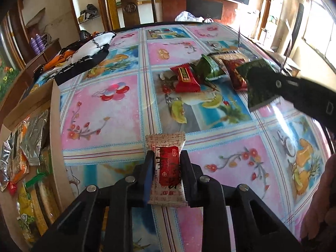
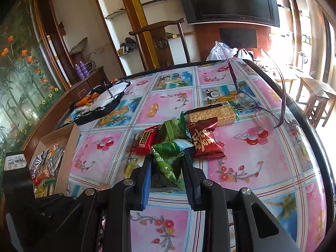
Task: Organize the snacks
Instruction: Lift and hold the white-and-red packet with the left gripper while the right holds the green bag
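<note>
My left gripper [image 1: 167, 154] is shut on a white snack packet with a red label [image 1: 166, 168], held upright just above the flowered tablecloth. An open cardboard box [image 1: 55, 130] with several snacks in it stands to the left of it. My right gripper [image 2: 167, 159] is shut on a green snack packet [image 2: 168, 163] in front of the loose pile. That pile has a red packet [image 2: 145, 140], a dark red packet [image 2: 204, 140], another green packet [image 2: 172, 129] and a cracker pack [image 2: 212, 113]. The left wrist view shows the held green packet [image 1: 258, 96] hanging at the right.
A pair of glasses [image 2: 247, 100] lies behind the pile near the table's right edge. A black, white and orange cloth [image 2: 103, 100] lies at the back left. A wooden chair [image 2: 159, 40] stands behind the table. A hand [image 1: 319, 199] shows at the lower right.
</note>
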{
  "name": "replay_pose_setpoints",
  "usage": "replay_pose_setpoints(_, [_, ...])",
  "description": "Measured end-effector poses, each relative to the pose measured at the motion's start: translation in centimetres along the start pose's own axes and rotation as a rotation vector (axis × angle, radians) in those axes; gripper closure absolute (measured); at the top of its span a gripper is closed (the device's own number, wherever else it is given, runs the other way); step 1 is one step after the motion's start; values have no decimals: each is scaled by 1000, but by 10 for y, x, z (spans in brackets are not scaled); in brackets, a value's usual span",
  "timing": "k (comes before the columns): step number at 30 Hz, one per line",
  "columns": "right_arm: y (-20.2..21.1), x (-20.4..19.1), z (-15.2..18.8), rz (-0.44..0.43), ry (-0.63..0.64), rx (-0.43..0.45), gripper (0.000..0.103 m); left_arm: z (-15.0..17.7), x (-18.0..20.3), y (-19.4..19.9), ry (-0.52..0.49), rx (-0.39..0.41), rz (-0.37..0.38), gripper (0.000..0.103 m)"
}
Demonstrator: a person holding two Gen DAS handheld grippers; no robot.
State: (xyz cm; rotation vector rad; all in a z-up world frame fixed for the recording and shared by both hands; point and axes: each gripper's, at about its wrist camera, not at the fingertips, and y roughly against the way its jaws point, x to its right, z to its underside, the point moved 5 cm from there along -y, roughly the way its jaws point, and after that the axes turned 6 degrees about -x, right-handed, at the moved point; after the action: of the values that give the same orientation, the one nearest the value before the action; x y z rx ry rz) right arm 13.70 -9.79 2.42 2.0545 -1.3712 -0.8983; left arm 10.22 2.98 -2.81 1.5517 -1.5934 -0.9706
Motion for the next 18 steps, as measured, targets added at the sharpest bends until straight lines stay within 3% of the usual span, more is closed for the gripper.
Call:
replay_pose_setpoints(5, [1, 0, 0, -4, -3, 3, 73, -5, -2, 9, 19, 45, 14, 80])
replay_pose_setpoints(18, [2, -6, 0, -13, 15, 6, 73, -12, -4, 26, 7, 144, -45, 80])
